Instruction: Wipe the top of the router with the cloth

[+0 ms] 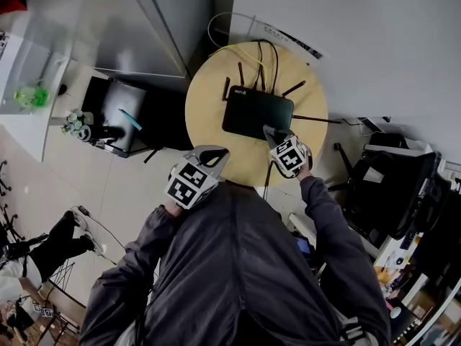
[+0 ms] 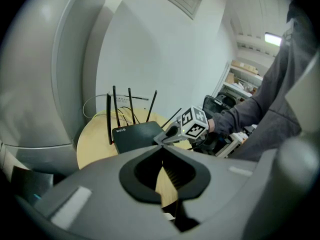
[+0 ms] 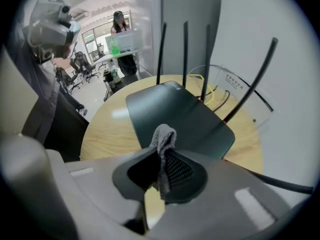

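A black router (image 1: 257,112) with several upright antennas lies on a round wooden table (image 1: 209,107). My right gripper (image 1: 271,132) sits at the router's near right corner, shut on a small grey cloth. In the right gripper view the cloth (image 3: 164,135) sticks up as a folded tuft out of the right gripper (image 3: 162,153), just above the near edge of the router (image 3: 180,115). My left gripper (image 1: 218,153) hovers over the table's near left edge, shut and holding nothing. From the left gripper (image 2: 161,147), the router (image 2: 136,135) lies ahead and the right gripper's marker cube (image 2: 194,123) shows beside it.
Yellow and black cables (image 1: 263,52) run off the back of the table toward the white wall. A black unit (image 1: 119,114) stands left of the table, and a dark office chair (image 1: 389,186) to its right. A person stands far off by desks (image 3: 120,26).
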{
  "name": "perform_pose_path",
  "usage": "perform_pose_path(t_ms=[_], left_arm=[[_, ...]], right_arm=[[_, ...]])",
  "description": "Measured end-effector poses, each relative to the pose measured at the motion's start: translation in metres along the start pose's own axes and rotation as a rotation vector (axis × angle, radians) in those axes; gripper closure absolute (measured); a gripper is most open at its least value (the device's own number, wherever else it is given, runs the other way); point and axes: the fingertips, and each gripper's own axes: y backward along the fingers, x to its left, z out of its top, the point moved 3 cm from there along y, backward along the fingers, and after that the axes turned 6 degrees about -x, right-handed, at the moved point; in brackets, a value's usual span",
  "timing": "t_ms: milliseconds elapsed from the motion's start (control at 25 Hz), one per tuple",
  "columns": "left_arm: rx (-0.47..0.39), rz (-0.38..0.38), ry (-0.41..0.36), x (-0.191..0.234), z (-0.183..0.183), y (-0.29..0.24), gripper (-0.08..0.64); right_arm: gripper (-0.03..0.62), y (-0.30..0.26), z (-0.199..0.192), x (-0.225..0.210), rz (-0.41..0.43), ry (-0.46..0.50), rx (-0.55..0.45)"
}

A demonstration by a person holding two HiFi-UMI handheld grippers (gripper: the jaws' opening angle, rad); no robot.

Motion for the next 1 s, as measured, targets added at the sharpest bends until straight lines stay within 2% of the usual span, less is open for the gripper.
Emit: perform_pose_path(t_ms=[160, 360, 480, 680, 840, 1000], left_arm=[[-0.003, 0.024, 0.010, 0.002, 0.000, 0.002, 0.560], [-0.002, 0.057, 0.038, 0.001, -0.003, 0.007, 0.560], [-0.012, 0.087, 0.048, 0.004, -0.003, 0.012, 0.560], [-0.021, 0.105, 0.062, 0.006, -0.006, 0.016, 0.560], [-0.022, 0.099, 0.057, 0.008, -0.006, 0.017, 0.560], [-0.017, 0.075, 0.039, 0.008, -0.005, 0.016, 0.560]], right_arm=[[0.569, 0.004, 0.004, -0.046, -0.058, -0.075, -0.033], [0.569, 0.000, 0.012, -0.104, -0.131, -0.052, 0.007], [0.569, -0.008, 0.015, -0.122, -0.157, -0.028, 0.044], [0.569, -0.015, 0.014, -0.120, -0.173, 0.048, 0.093], [0.569, -0.010, 0.014, -0.104, -0.165, 0.097, 0.089], [0.569, -0.005, 0.004, -0.084, -0.161, 0.099, 0.087]])
